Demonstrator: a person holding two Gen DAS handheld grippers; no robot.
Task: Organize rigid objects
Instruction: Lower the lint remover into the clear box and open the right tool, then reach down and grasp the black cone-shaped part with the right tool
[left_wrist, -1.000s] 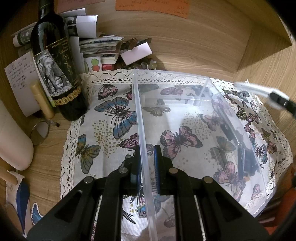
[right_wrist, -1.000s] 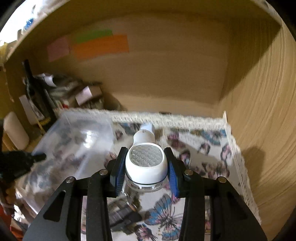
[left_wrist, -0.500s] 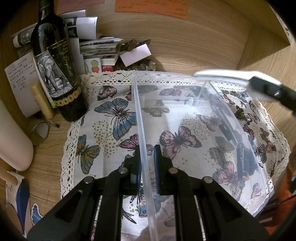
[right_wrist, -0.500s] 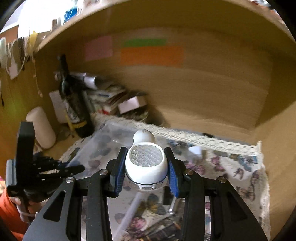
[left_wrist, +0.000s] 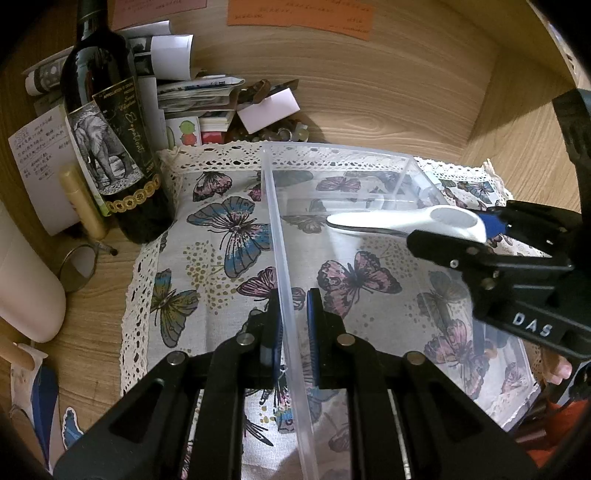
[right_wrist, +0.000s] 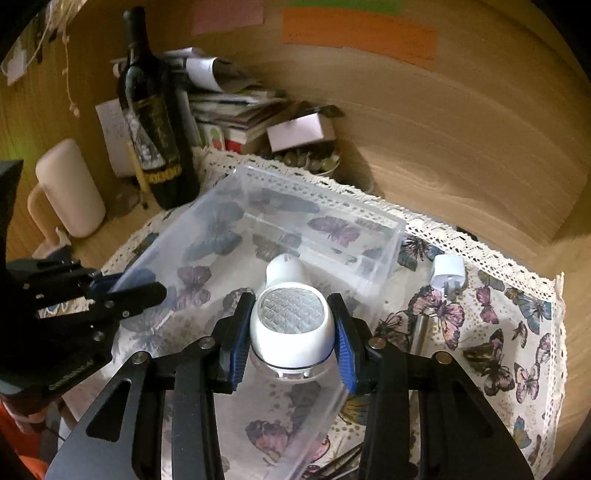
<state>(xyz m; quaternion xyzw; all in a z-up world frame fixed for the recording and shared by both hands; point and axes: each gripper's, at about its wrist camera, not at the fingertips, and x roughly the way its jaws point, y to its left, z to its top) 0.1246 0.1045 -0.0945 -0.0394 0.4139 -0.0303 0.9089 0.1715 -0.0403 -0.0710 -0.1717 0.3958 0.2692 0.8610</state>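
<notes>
Over the clear plastic bin (right_wrist: 314, 236), the right gripper (right_wrist: 291, 332) clamps a white lint shaver (right_wrist: 291, 321) by its smooth, likely slippery head; the left gripper (left_wrist: 291, 328) pinches the bin's thin, flexible wall.

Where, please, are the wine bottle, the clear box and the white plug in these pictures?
Wine bottle (left_wrist: 110, 147): left wrist view, on its elephant label.
Clear box (right_wrist: 325, 201): right wrist view, on its far rim.
White plug (right_wrist: 447, 271): right wrist view, on its white body.

The clear plastic bin (right_wrist: 280, 236) lies open from above; a wine bottle (right_wrist: 155, 110) blocks its ten o'clock.
</notes>
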